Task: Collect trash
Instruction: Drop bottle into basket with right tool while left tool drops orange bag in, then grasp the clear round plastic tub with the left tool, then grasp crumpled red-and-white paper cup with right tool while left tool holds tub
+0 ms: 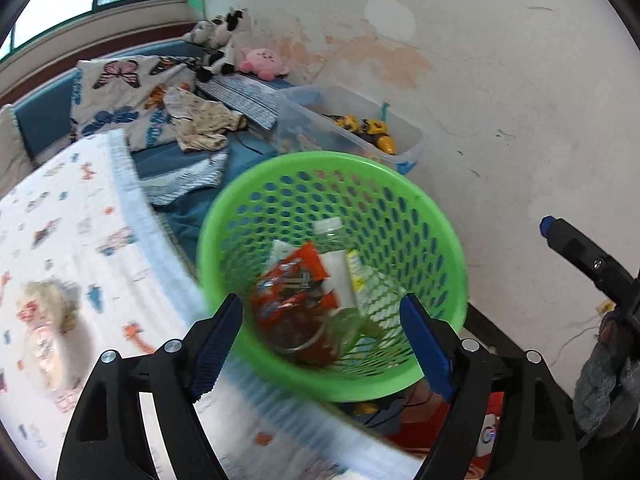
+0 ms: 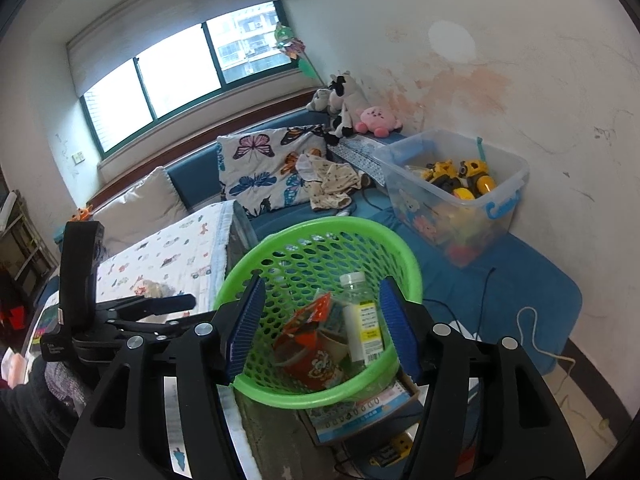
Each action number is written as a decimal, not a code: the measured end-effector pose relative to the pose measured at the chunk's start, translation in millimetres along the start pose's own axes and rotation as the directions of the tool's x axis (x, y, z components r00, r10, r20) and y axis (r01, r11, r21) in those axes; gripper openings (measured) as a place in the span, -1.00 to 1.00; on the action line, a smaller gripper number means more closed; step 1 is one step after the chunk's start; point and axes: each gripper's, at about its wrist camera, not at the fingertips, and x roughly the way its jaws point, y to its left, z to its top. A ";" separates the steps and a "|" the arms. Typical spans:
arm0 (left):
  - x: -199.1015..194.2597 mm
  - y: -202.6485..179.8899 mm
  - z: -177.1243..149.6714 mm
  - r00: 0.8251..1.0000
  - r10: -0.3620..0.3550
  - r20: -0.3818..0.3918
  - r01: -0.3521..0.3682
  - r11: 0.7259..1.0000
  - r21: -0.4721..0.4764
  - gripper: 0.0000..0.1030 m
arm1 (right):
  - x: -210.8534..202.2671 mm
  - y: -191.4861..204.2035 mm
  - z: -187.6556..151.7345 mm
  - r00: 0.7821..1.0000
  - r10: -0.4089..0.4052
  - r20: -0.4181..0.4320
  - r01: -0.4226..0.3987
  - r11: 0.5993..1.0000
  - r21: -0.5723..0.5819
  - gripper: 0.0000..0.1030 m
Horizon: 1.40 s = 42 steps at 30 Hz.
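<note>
A green mesh basket [image 1: 400,200] stands beside the bed and holds a red snack wrapper [image 1: 292,280], a clear plastic bottle [image 2: 360,320] and a white packet [image 1: 340,276]. My left gripper [image 1: 324,344] hangs open over the basket's near rim, with nothing between its blue pads. My right gripper [image 2: 322,322] is open too, just short of the basket [image 2: 320,232], and its pads are bare. On the bed sheet [image 1: 80,220] to the left lie a blurred beige clump [image 1: 48,300] and a round pinkish packet [image 1: 42,350].
A clear plastic bin [image 2: 500,200] of yellow toy trucks stands by the wall. Plush toys [image 2: 376,118], a butterfly blanket [image 2: 260,168] and clothes lie on the blue bench. A printed box [image 2: 360,412] sits under the basket. A white cable [image 2: 528,328] crosses the blue mat.
</note>
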 end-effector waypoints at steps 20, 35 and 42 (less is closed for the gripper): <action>-49.7 133.4 -42.3 0.925 0.378 0.030 -0.369 0.917 -0.153 0.65 | 23.3 43.7 1.1 0.995 0.095 -0.039 -0.097 0.995 -0.038 0.40; -19.7 189.4 -57.2 0.908 0.414 -0.068 -0.418 0.878 -0.232 0.72 | 53.4 91.2 -8.0 0.982 0.150 -0.117 -0.162 0.982 -0.101 0.44; -20.3 190.0 -59.3 0.922 0.384 -0.051 -0.385 0.894 -0.229 0.31 | 63.3 108.0 -10.8 0.976 0.161 -0.145 -0.179 0.976 -0.120 0.44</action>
